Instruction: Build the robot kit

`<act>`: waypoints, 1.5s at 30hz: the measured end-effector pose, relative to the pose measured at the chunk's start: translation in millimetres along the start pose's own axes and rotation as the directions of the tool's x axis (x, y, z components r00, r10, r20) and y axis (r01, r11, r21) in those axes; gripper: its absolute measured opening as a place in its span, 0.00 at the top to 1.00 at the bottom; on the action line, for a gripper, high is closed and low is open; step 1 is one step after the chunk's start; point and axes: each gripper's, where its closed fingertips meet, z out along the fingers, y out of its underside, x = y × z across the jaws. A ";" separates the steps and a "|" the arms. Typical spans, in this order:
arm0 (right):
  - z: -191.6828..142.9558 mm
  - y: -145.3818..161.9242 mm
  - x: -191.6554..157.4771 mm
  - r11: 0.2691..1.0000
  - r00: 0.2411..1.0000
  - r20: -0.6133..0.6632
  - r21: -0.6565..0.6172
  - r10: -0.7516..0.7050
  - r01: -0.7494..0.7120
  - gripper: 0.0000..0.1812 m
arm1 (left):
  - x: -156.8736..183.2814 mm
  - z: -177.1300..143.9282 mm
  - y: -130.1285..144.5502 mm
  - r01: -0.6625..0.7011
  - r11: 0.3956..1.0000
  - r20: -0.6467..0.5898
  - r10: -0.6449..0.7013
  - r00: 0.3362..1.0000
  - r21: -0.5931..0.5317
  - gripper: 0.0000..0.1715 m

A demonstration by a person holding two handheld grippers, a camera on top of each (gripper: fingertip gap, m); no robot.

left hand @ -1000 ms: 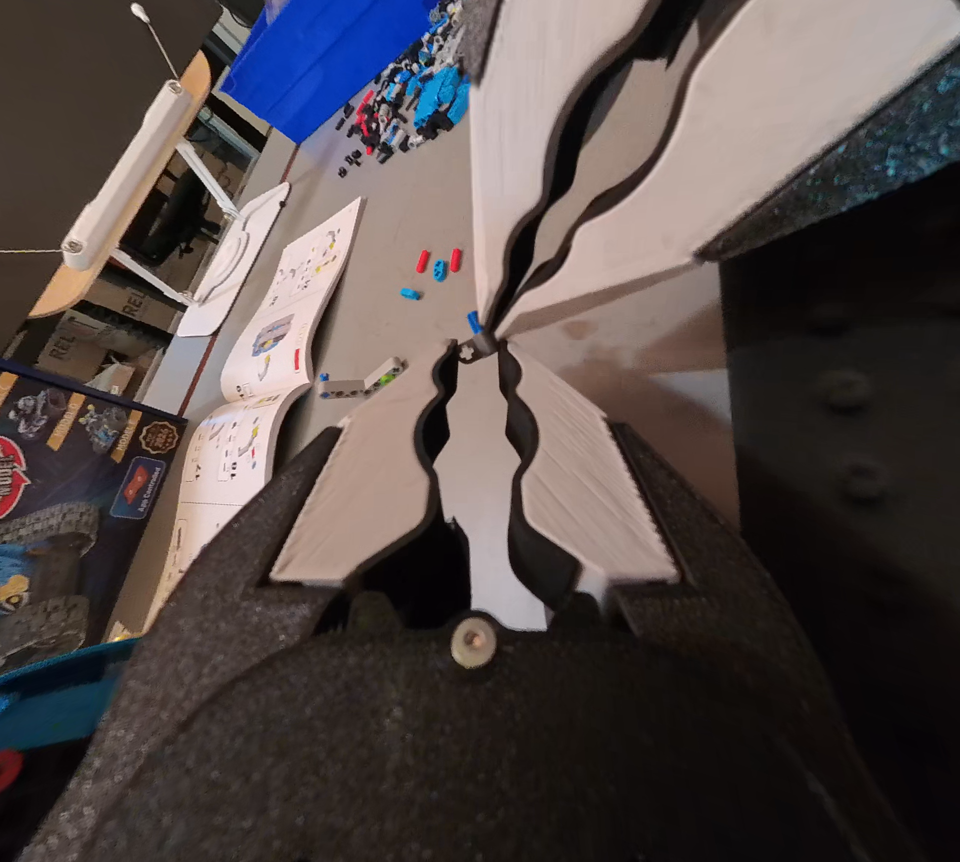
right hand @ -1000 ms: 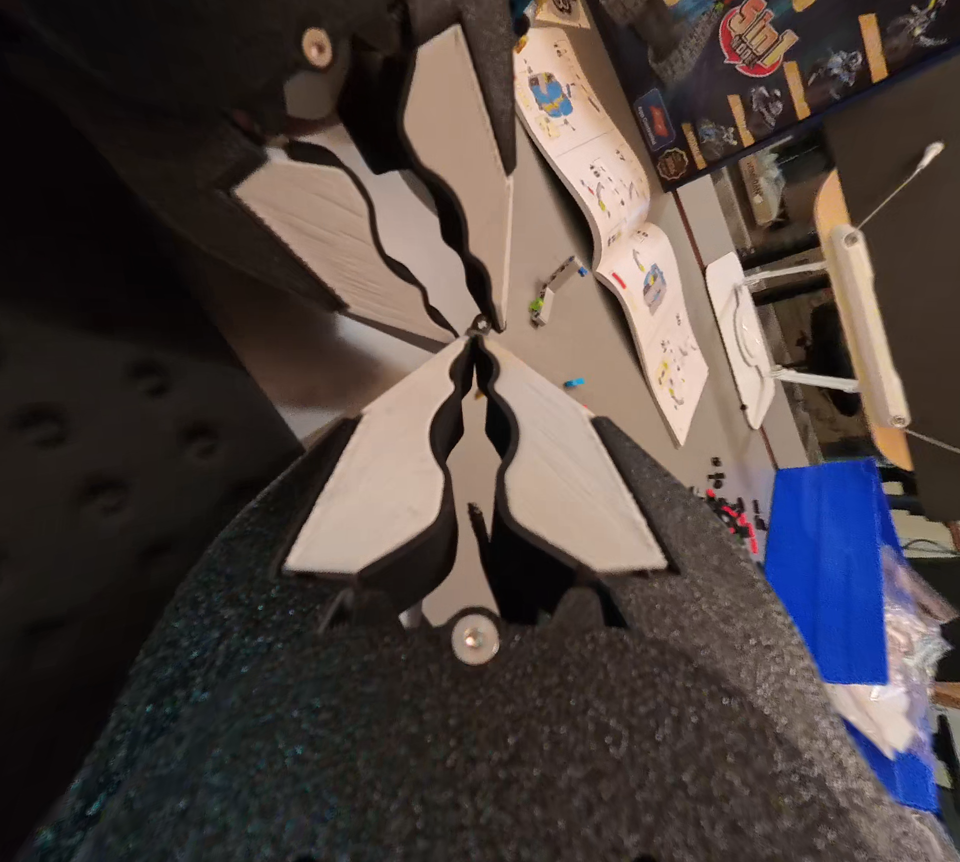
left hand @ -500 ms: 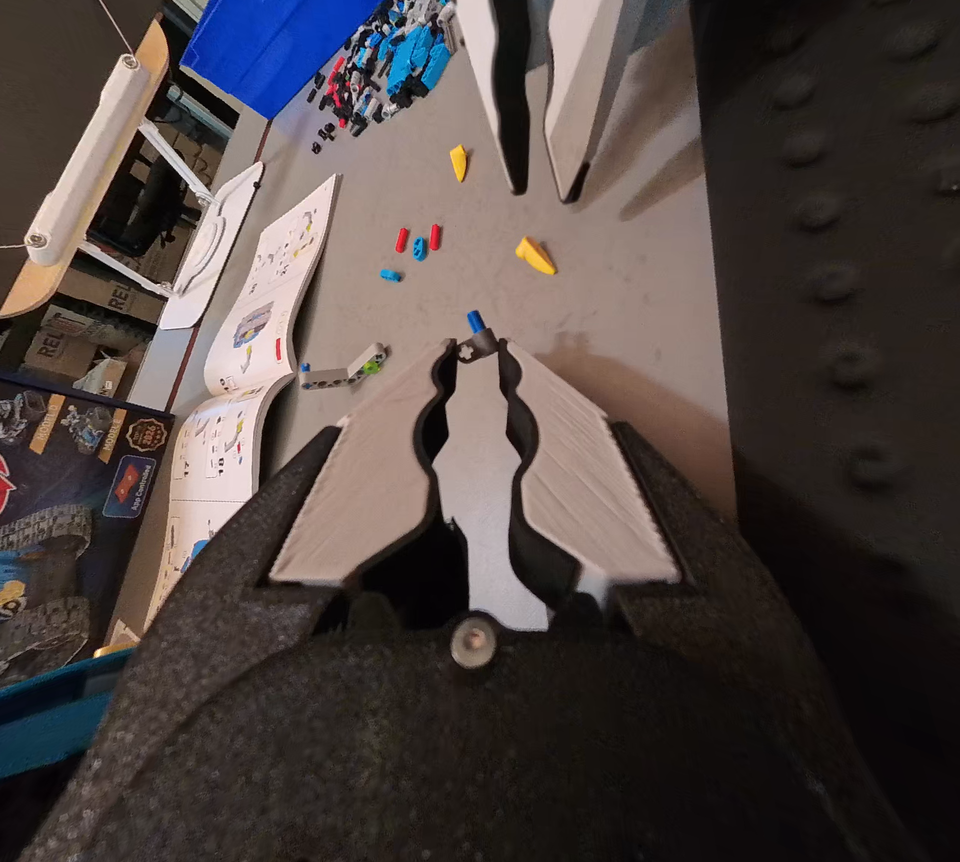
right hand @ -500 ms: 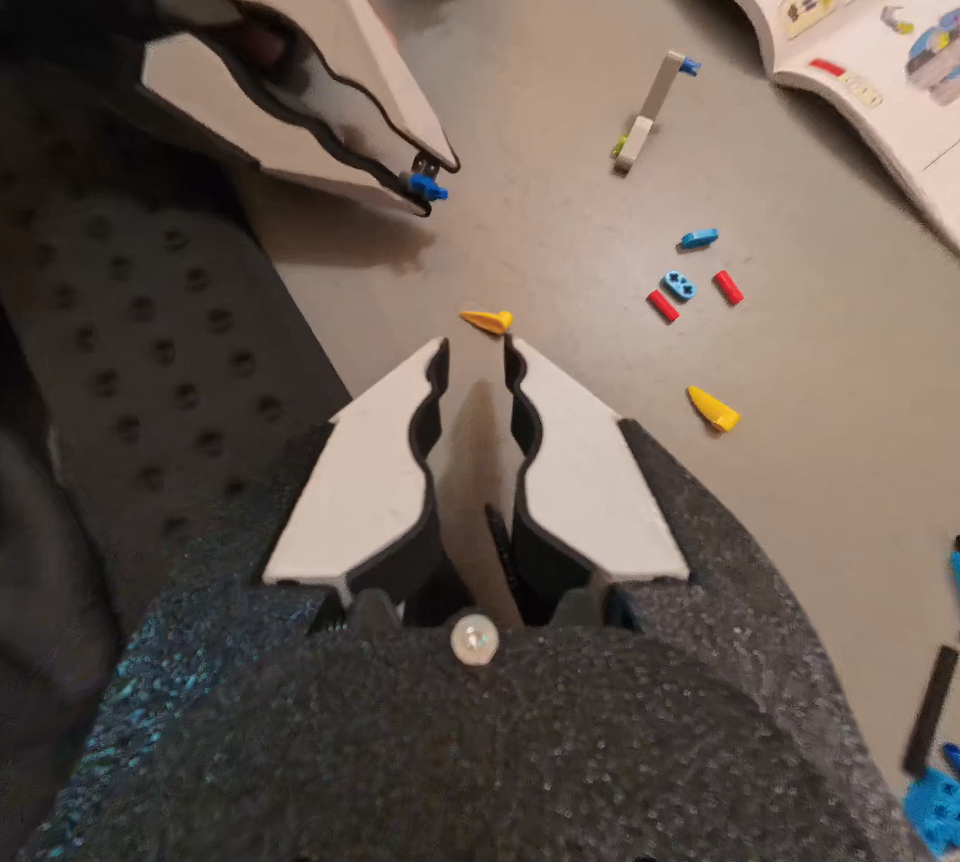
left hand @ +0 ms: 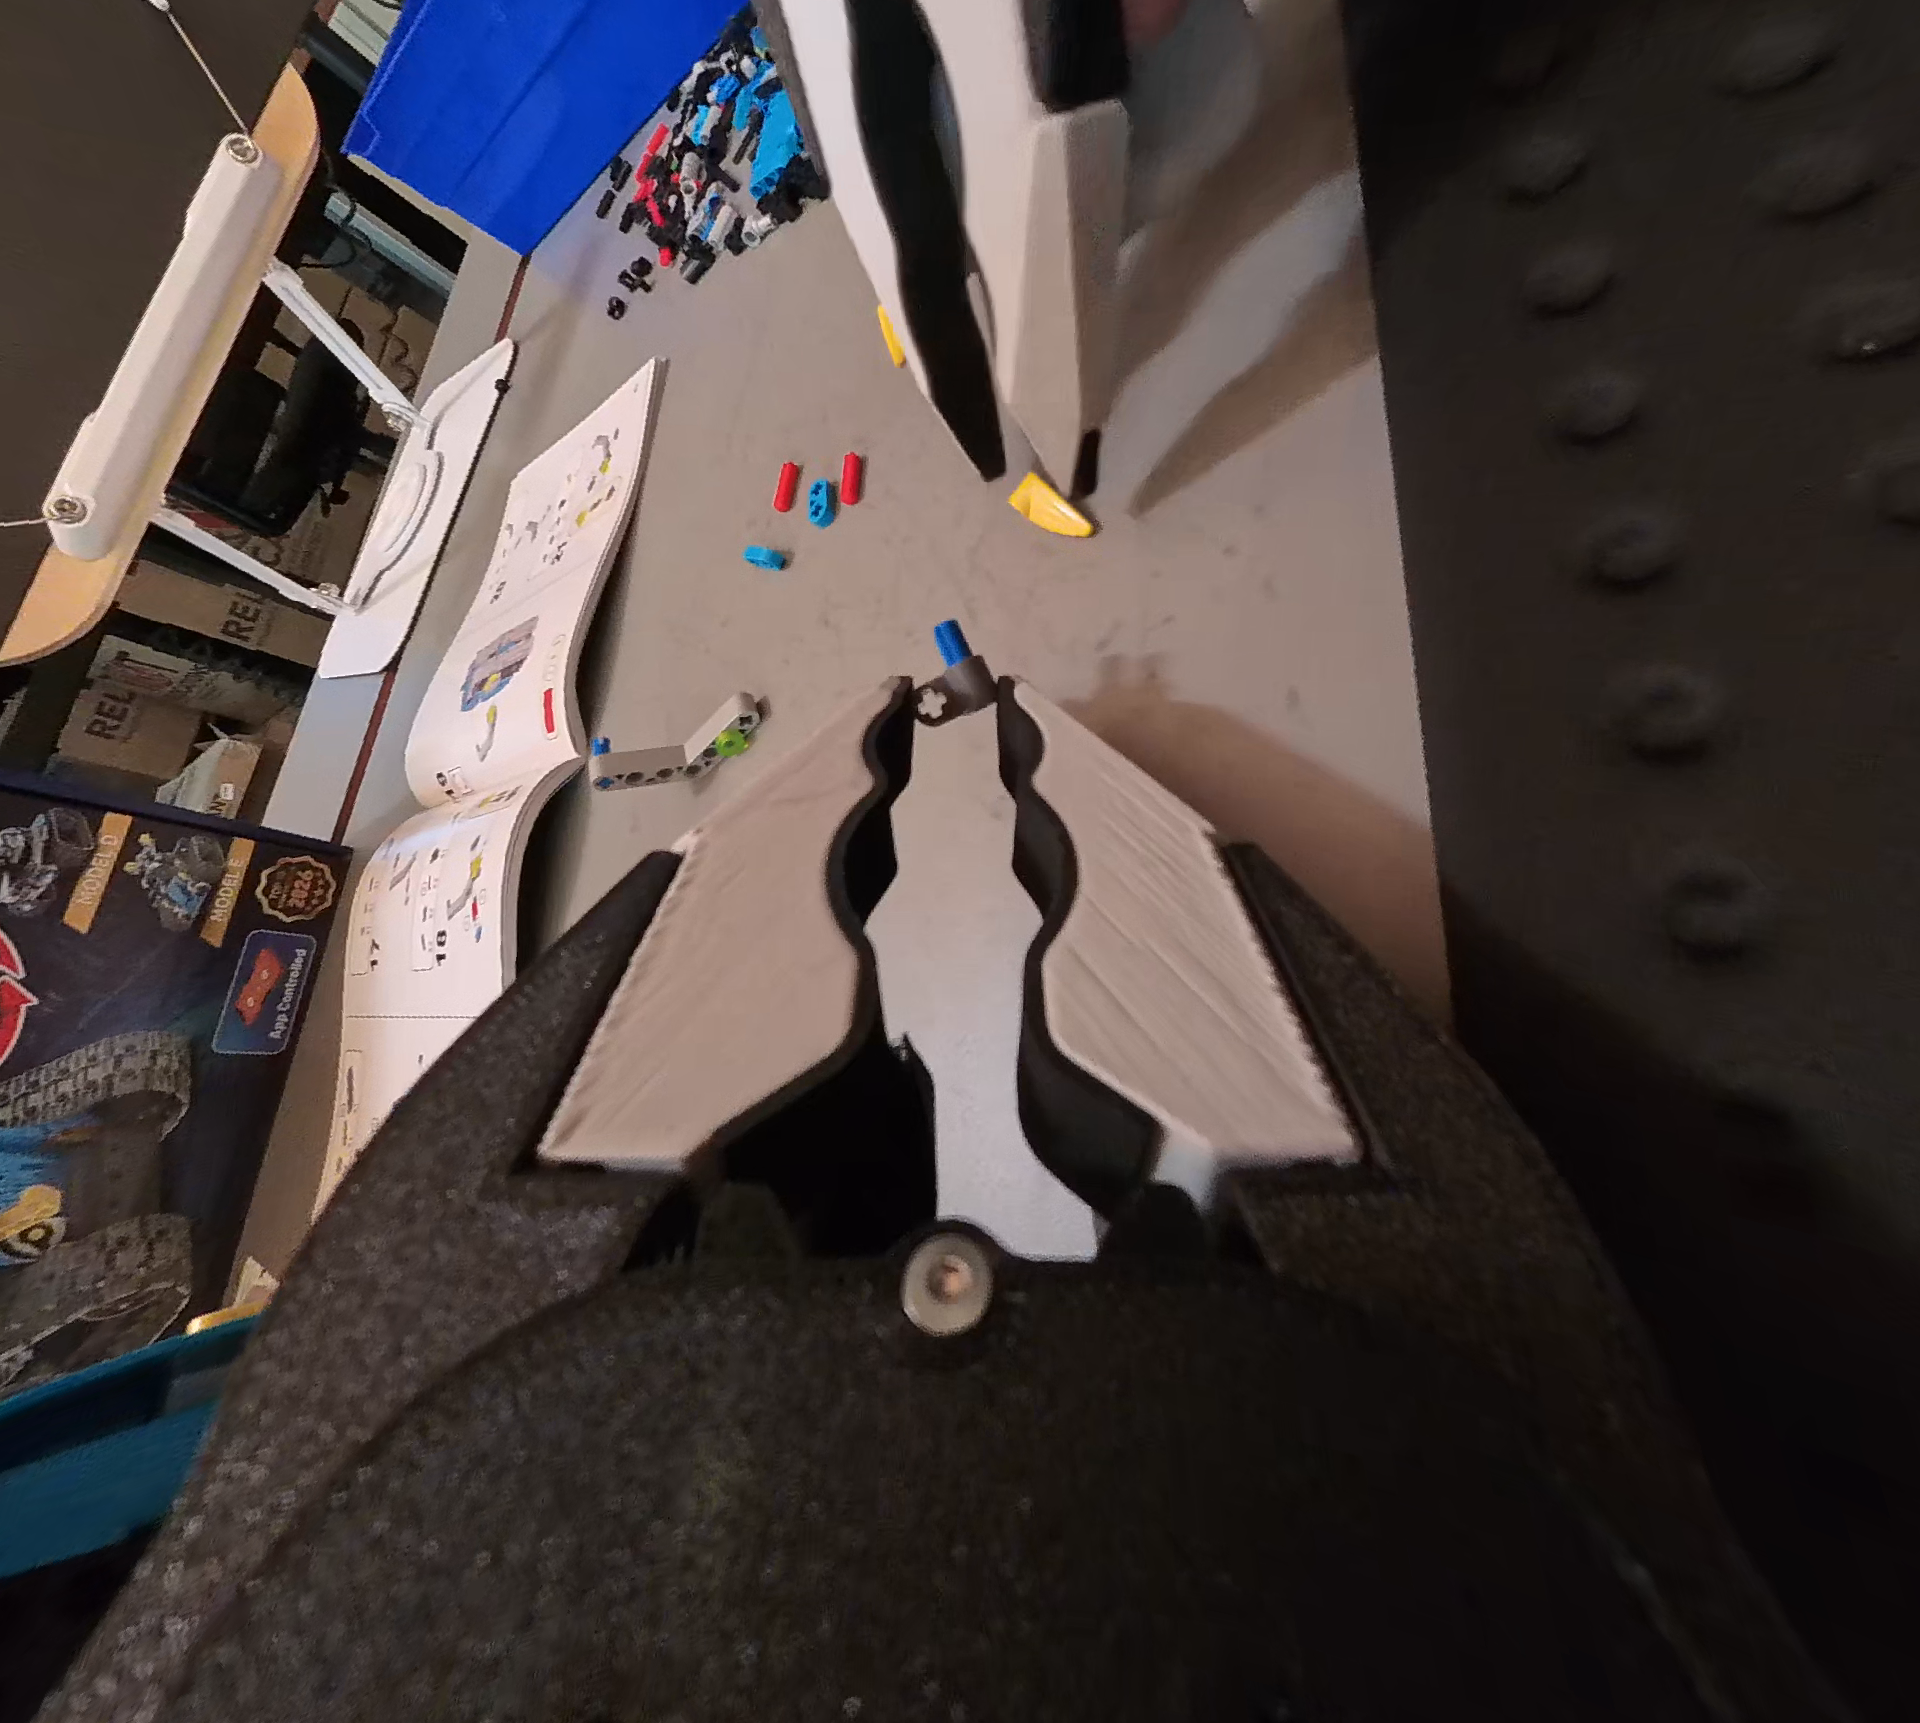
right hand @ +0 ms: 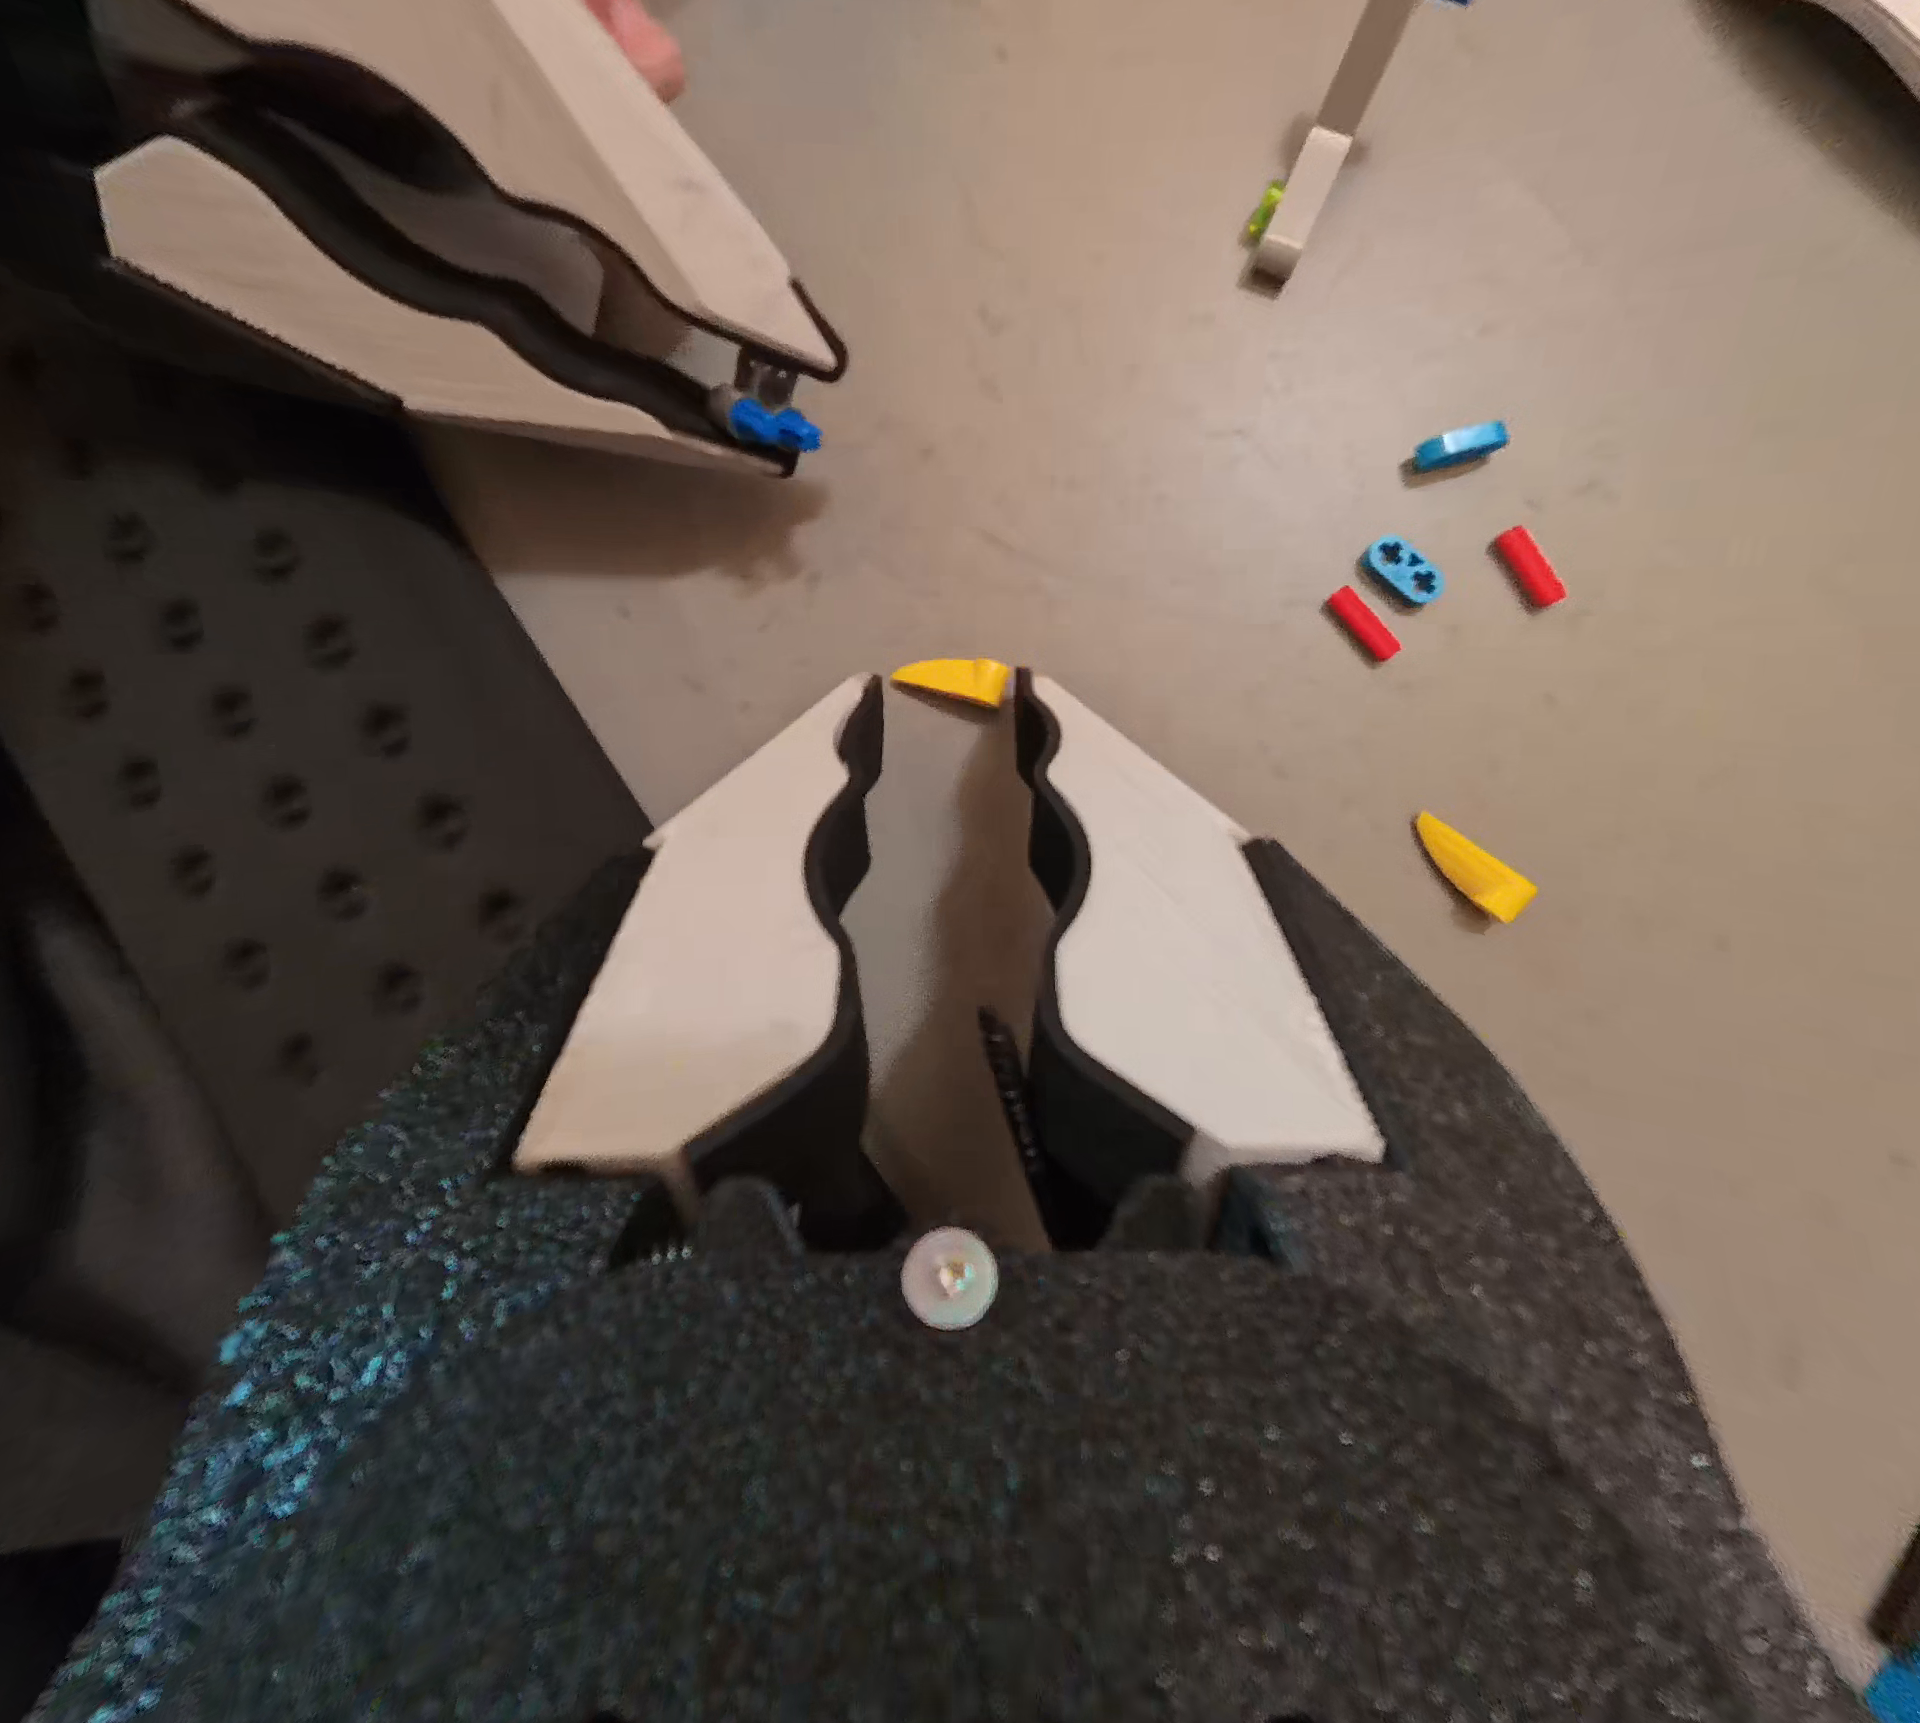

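The left gripper (left hand: 954, 699) is clamped on a small grey connector with a blue pin (left hand: 958, 686), held above the grey table (right hand: 1091, 146); the grip is at the very fingertips, so the piece could twist or slip out. The right gripper (right hand: 948, 686) stands narrowly parted, tips either side of a yellow wedge (right hand: 951, 676) lying on the table, and could nudge it away if lowered off-centre. Red pegs (right hand: 1361, 624), blue pieces (right hand: 1403, 572), another yellow wedge (right hand: 1473, 868), a grey beam (right hand: 1340, 115) and a booklet (left hand: 540, 572) lie nearby, none in between.

Grey table (right hand: 1143, 63) (scattered small bricks (left hand: 717, 146), open booklet (left hand: 520, 634))
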 end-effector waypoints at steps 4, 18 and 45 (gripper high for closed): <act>0.2 0.4 9.6 0.989 0.989 0.011 0.001 0.145 -0.145 0.87 | 0.6 0.3 0.2 -0.003 1.000 -0.001 0.003 1.000 -0.003 0.91; 6.5 -5.0 3.2 0.992 0.992 -0.040 0.032 0.123 -0.122 0.97 | -3.0 -2.0 -2.7 0.022 1.000 0.007 -0.022 1.000 0.018 0.91; -18.6 8.7 27.7 0.983 0.988 0.001 0.099 -0.157 0.157 0.86 | -0.1 -2.0 -4.0 0.016 0.999 -0.005 -0.016 1.000 0.030 0.91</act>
